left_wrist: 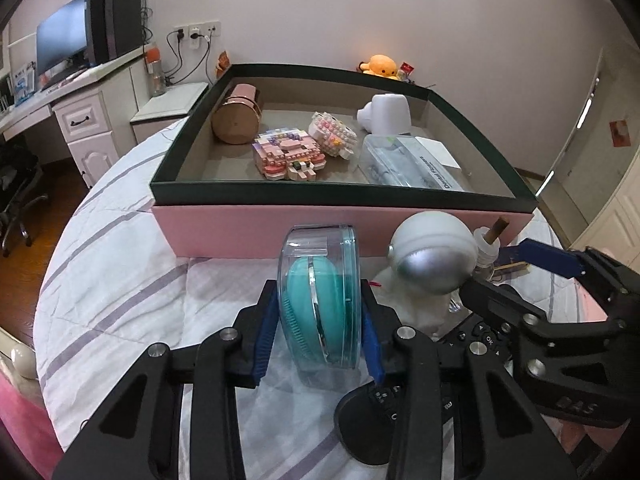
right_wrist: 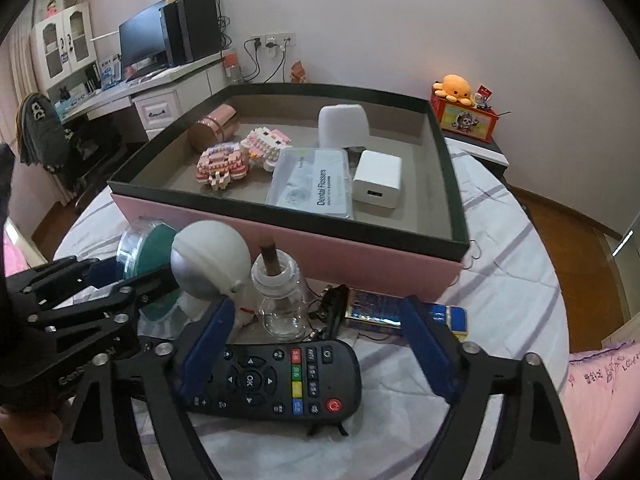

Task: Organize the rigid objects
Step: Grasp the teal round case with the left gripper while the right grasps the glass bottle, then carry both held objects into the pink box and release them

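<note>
My left gripper [left_wrist: 320,332] is shut on a clear case with a teal brush [left_wrist: 320,300], held upright in front of the pink box with a dark green rim [left_wrist: 344,196]. The box holds a rose-gold canister [left_wrist: 236,118], two brick models [left_wrist: 288,156], a white cup [left_wrist: 386,114], a flosser case [left_wrist: 408,164] and a white charger [right_wrist: 376,178]. My right gripper [right_wrist: 316,344] is open over the black remote [right_wrist: 276,380] on the bed, with the fingers either side of it. A white and silver ball [right_wrist: 210,256] and a glass bottle [right_wrist: 280,304] stand in front of the box.
A blue and gold packet [right_wrist: 400,312] and a black clip [right_wrist: 334,304] lie by the box front. A desk with a monitor [right_wrist: 144,44] stands at back left. An orange plush [right_wrist: 454,86] sits on a red box at back right. The left gripper's body [right_wrist: 60,320] is close beside my right one.
</note>
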`<state>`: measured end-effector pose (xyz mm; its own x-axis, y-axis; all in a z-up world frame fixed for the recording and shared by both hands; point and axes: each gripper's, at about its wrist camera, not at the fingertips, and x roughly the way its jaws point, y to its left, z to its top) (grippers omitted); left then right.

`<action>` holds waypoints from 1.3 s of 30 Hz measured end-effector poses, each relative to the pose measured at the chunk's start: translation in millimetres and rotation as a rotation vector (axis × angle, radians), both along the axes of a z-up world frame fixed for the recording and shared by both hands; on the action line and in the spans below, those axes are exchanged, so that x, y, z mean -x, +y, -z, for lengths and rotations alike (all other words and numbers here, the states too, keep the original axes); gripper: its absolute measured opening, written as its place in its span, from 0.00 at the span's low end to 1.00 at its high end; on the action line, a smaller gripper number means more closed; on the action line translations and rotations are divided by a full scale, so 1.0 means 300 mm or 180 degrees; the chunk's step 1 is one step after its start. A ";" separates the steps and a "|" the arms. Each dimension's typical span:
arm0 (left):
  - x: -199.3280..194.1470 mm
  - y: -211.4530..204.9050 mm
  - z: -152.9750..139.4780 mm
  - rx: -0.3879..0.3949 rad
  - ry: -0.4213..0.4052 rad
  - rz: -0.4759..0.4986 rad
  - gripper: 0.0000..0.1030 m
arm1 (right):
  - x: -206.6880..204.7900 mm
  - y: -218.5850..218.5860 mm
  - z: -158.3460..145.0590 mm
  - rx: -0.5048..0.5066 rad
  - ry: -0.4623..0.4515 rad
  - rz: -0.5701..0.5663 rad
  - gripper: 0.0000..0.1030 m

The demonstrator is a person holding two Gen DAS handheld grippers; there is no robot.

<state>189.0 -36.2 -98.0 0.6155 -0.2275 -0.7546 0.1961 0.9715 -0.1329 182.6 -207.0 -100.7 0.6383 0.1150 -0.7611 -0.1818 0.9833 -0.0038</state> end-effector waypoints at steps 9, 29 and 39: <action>-0.042 -0.003 0.042 -0.0007 0.0140 -0.0035 0.38 | -0.053 -0.001 0.027 -0.0039 0.0029 -0.0072 0.66; 0.053 0.061 -0.038 0.0127 -0.0044 -0.0095 0.36 | 0.010 -0.002 -0.036 -0.0363 -0.0090 -0.0130 0.31; 0.115 0.066 -0.133 0.0118 -0.0203 -0.0058 0.36 | 0.079 -0.021 -0.103 -0.0466 -0.0198 -0.0113 0.31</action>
<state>154.3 -16.4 -58.2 0.6664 -0.2428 -0.7050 0.1877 0.9697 -0.1566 158.9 -213.2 -69.8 0.6772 0.2452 -0.6937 -0.2204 0.9671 0.1267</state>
